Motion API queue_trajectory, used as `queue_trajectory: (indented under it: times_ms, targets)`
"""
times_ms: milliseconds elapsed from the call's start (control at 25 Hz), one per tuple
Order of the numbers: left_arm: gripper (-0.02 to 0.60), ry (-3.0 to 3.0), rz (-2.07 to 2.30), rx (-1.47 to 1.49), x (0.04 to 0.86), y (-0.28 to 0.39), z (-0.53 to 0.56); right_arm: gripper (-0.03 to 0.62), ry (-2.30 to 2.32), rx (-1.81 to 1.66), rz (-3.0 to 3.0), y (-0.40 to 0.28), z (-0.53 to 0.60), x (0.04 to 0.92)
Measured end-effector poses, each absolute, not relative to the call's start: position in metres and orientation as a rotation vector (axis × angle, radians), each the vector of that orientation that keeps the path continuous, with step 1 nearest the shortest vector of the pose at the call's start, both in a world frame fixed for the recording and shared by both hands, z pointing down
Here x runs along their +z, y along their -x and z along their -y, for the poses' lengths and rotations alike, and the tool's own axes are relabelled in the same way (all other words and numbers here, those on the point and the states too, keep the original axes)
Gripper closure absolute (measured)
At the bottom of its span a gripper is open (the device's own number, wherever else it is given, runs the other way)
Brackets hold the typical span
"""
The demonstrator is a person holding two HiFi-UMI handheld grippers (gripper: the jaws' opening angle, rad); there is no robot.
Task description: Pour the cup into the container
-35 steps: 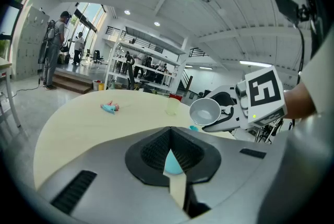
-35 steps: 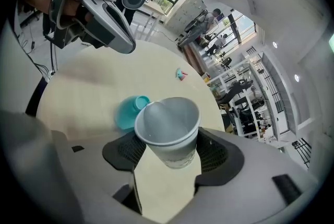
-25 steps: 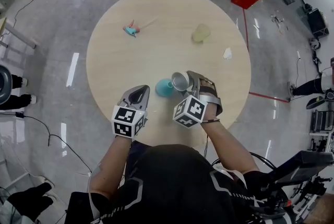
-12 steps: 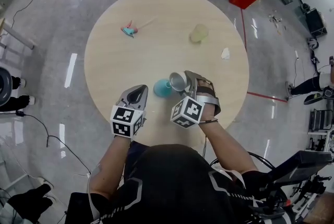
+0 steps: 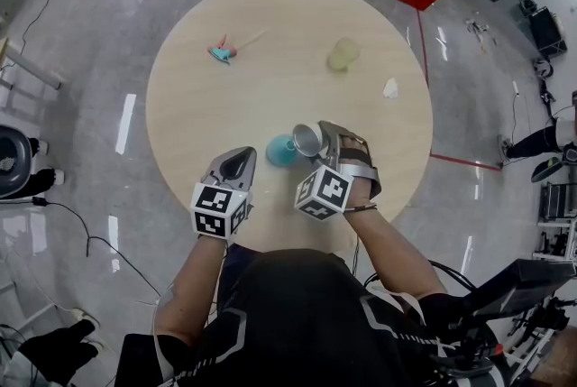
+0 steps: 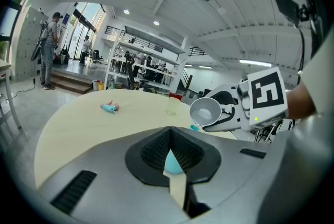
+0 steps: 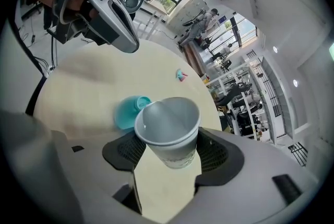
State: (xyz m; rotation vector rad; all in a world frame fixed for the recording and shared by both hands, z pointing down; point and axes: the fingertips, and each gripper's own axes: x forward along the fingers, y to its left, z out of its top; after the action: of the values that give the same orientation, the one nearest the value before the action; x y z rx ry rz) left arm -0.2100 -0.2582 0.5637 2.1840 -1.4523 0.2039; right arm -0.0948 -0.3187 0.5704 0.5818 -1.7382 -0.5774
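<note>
We held the grey cup (image 5: 309, 139) in our right tongs (image 5: 317, 143), tipped toward the teal container (image 5: 281, 152) on the tabletop (image 5: 270, 69). Our left tongs (image 5: 237, 165) hung closed, empty.

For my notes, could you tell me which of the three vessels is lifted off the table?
The grey cup, gripped by the right hand-held gripper; the teal container and the pale yellow cup rest on the table.

Worktop (image 5: 270, 60): round, pale wood.
Right tool (image 5: 323, 142): clamped on a grey cup (image 5: 308, 139), mouth tipped toward the teal container (image 5: 281, 151).
Left tool (image 5: 236, 164): just beside the container, over the worktop's near edge.
</note>
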Motion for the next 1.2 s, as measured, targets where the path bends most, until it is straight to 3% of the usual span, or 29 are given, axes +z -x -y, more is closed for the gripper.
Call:
queue_trajectory:
  times_ms: [1200]
  targets:
    - [0.58,-2.25,1.41,0.191,0.544,0.181,0.25,0.286,-0.898,0.173,2.213,0.036,0.308,0.57]
